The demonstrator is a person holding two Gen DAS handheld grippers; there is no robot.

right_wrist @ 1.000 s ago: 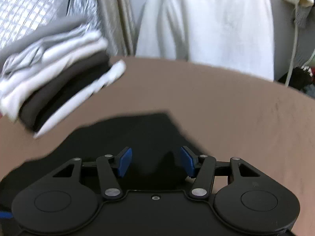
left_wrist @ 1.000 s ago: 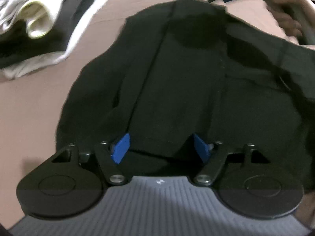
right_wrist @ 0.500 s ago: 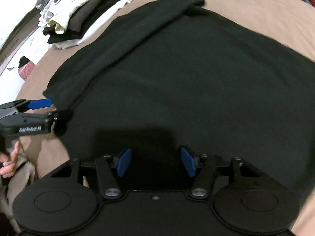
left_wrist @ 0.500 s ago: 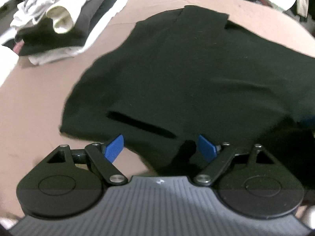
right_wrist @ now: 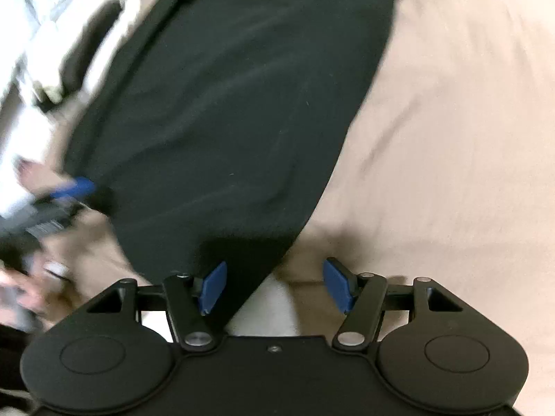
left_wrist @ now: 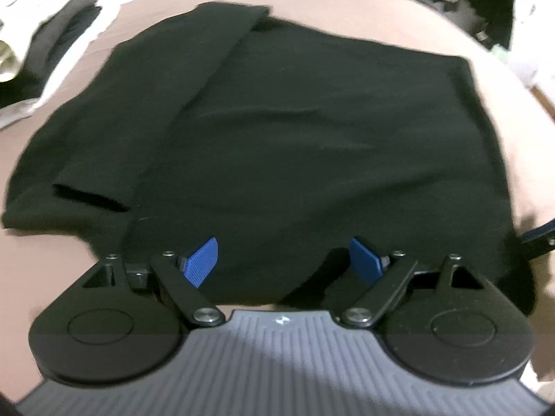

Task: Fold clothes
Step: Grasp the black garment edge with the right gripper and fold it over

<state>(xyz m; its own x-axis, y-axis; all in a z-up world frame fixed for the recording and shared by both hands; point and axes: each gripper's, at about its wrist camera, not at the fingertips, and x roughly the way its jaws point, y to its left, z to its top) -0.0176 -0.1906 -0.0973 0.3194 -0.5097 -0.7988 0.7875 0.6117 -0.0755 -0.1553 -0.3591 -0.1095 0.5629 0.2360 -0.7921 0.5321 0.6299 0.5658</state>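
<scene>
A black garment (left_wrist: 295, 131) lies flat on the tan bed surface (left_wrist: 399, 14), with one sleeve folded in along its left side (left_wrist: 163, 118). My left gripper (left_wrist: 282, 263) is open and empty, hovering over the garment's near hem. In the right wrist view the same garment (right_wrist: 225, 104) spreads away to the upper left. My right gripper (right_wrist: 274, 289) is open and empty above the garment's near right corner. The left gripper shows blurred at the left edge of the right wrist view (right_wrist: 69, 190).
A stack of folded white, grey and black clothes (left_wrist: 38, 45) sits at the far left of the bed and also shows in the right wrist view (right_wrist: 52, 34). Bare tan sheet (right_wrist: 451, 121) lies to the right of the garment. Room clutter (left_wrist: 485, 0) lies beyond the bed.
Both grippers have pulled back from the far end of the garment to its near hem. The garment now lies flat with the sleeve folded in. Both stayed open.
</scene>
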